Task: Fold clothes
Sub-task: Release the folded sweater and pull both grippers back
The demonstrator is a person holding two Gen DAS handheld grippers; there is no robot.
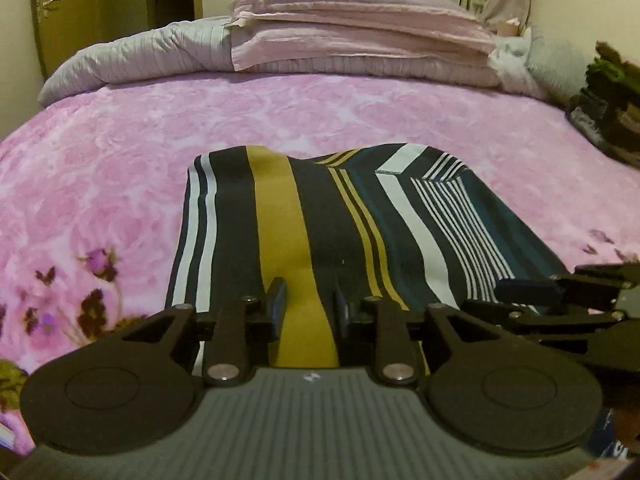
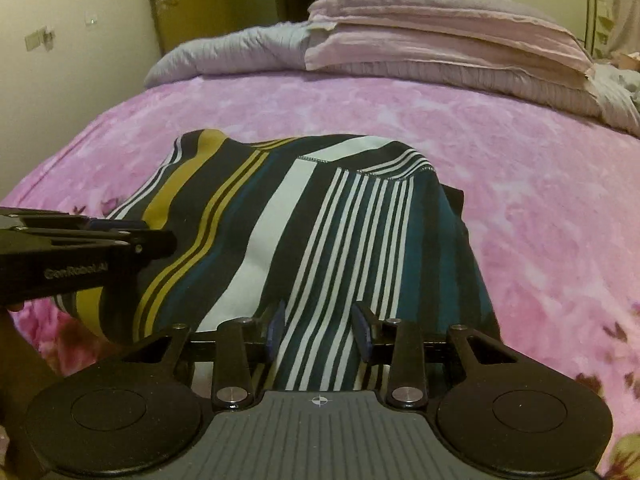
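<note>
A folded striped garment [image 1: 320,208] in navy, mustard, white and teal lies on the pink floral bedspread [image 1: 120,140]. My left gripper [image 1: 308,292] hovers over its near edge, jaws open a little, with the mustard stripe showing in the gap and neither pad pressing it. In the right wrist view the same garment [image 2: 300,220] runs under my right gripper [image 2: 320,316], whose jaws stand open over the thin white stripes. Each tool shows in the other's view: the right gripper [image 1: 520,296] at the garment's right edge, the left gripper [image 2: 152,232] at its left.
Folded pink bedding [image 1: 360,32] is stacked on a grey quilt [image 1: 140,56] at the far end of the bed. A pile of dark clothes [image 1: 608,112] sits at the right edge. A door [image 1: 48,12] stands in the wall at back left.
</note>
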